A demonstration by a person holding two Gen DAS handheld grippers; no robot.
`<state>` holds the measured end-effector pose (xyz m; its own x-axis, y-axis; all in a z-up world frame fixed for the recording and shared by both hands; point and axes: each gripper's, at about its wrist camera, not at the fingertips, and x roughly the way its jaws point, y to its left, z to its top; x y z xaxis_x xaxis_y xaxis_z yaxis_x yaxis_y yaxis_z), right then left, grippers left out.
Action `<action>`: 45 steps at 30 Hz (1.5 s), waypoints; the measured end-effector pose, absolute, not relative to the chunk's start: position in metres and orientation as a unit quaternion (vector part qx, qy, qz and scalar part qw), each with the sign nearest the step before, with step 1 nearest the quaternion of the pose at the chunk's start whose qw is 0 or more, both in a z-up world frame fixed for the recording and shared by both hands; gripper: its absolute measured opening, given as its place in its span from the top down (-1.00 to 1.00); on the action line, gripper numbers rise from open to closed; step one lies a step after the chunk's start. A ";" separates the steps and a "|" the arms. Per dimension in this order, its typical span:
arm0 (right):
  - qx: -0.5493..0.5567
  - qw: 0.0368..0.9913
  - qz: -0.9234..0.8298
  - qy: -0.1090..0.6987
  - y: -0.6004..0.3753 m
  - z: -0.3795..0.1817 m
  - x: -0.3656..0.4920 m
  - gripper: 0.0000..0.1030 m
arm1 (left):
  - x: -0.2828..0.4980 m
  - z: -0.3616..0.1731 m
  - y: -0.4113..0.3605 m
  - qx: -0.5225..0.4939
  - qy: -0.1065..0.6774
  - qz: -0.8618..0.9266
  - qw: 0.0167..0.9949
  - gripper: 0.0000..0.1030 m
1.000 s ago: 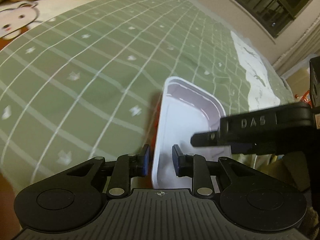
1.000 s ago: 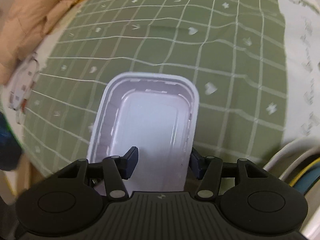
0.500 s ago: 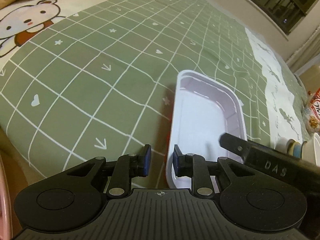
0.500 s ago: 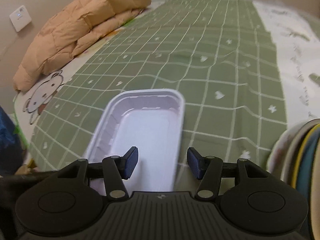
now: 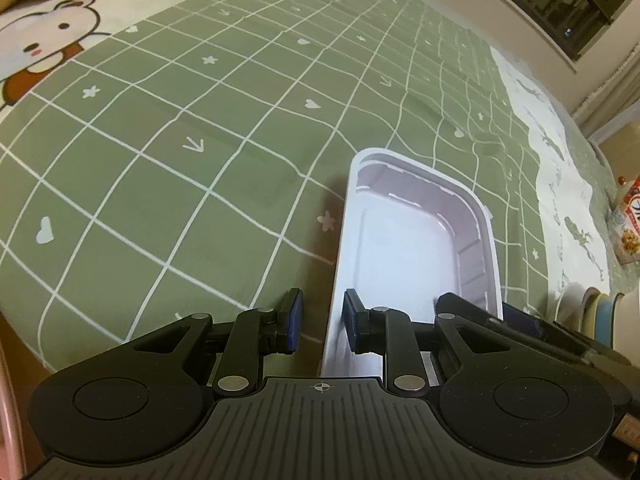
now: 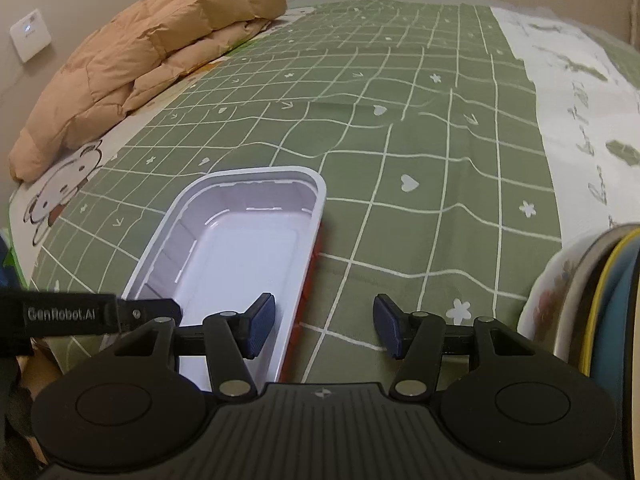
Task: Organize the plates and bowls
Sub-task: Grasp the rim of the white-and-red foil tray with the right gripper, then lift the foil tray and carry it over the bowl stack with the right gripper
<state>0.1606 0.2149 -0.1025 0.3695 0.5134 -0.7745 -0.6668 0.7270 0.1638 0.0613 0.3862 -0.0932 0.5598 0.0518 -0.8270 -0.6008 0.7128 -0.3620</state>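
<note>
Grippers flank your white rectangular plastic tray (image 6: 240,248) on the green checked bedspread (image 5: 200,184): left gripper (image 5: 320,320) straddles its rim unclenched, right gripper (image 6: 324,326) spread wide; release gently before fetching the stacked plates (image 6: 592,292).

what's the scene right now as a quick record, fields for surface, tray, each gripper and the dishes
surface: green checked bedsheet
tray: white rectangular tray, empty, lying flat on the sheet
left gripper: open, fingers either side of the tray's left wall, gap visible
right gripper: open, left finger over the tray's right rim, right finger over the sheet
dishes: stack of plates and bowls to the right of the tray
other: tan quilt at the far left
</note>
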 end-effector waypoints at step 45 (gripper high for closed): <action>0.012 0.850 0.408 0.332 0.085 0.049 0.168 0.40 | 0.093 0.046 0.264 -0.279 0.369 0.020 0.886 0.52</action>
<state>0.1677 0.0853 0.0486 0.4463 0.7022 -0.5548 -0.6861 0.6665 0.2917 0.0930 0.2638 0.0457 0.7272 -0.1697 -0.6652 -0.2415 0.8438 -0.4793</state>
